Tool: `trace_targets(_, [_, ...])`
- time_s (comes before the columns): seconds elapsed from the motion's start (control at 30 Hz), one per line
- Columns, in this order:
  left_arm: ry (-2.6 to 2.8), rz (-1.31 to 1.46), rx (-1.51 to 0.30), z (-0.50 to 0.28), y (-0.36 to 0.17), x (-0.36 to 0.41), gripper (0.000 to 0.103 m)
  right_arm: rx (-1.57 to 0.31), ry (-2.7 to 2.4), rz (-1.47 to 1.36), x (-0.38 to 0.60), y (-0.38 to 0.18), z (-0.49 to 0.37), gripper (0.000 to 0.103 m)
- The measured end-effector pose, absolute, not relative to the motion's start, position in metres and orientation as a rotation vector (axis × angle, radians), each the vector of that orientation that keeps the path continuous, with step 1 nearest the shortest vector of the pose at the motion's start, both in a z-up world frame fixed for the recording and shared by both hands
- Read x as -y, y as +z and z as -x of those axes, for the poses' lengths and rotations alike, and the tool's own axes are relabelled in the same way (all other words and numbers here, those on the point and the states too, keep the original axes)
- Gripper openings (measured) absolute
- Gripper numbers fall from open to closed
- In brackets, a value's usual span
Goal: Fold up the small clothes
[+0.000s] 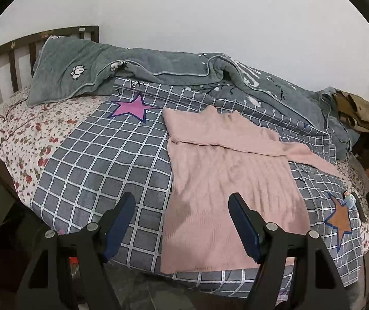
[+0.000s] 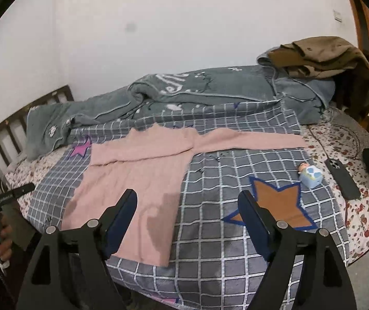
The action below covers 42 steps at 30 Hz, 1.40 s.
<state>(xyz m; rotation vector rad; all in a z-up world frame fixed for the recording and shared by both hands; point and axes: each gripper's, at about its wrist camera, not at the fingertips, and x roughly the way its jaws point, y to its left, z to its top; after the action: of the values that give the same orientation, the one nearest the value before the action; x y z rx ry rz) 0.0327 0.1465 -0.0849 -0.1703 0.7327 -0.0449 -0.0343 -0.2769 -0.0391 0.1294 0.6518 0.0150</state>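
Both jaws are seen spread, nothing gripped: left gripper (image 1: 181,222) and right gripper (image 2: 188,219) are held above the bed, sweater (image 1: 225,180) laid flat just ahead, below both.

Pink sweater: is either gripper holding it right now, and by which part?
Neither. The left gripper and right gripper are both open and empty above the pink sweater, which lies loose on the bed.

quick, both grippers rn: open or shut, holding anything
Left gripper: open, nothing held; the pink sweater lies flat on the bed beyond its fingers.
Right gripper: open, nothing held.
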Motion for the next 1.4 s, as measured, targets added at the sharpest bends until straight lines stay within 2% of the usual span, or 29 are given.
trace_targets(0.2, [-0.048,0.179,-0.738,-0.026,-0.088,-0.148,0.083,-0.669,0.053,-0.111,0.263,-0.047,0.036,0.079])
trace_targets(0.57, [-0.071,0.154,-0.693,-0.02,-0.075,-0.143,0.084,-0.658,0.029,-0.119,0.266,-0.04,0.033,0.079])
trace_targets(0.67, [-0.075,0.157,-0.68,-0.02,-0.069,-0.143,0.084,-0.636,0.023,-0.097,0.263,-0.029,0.034,0.084])
trace_targets(1.1, [-0.086,0.142,-0.613,-0.029,-0.038,-0.139,0.084,-0.563,0.004,-0.026,0.247,0.006,0.034,0.089])
trace_targets(1.4, [-0.07,0.168,-0.665,-0.062,-0.041,-0.145,0.084,-0.544,-0.008,-0.032,0.238,0.011,0.002,0.09])
